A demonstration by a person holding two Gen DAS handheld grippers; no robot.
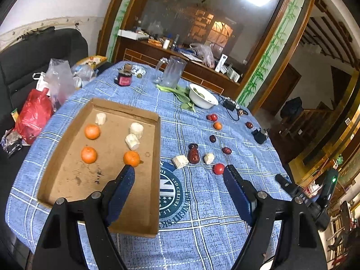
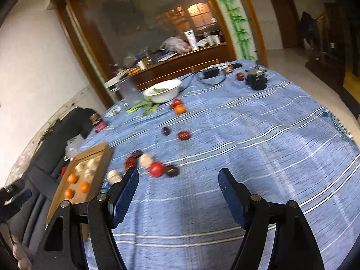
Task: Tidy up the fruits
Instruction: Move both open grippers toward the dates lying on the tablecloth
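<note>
Fruits lie scattered on the blue checked cloth surface (image 1: 202,202) ahead of both empty, wide-open jaws; the right gripper (image 2: 178,176) should likely straddle the round red tomato (image 2: 156,169) squarely, clear of neighbouring pieces, before carrying it to the shallow cardboard tray (image 1: 157,135).
</note>
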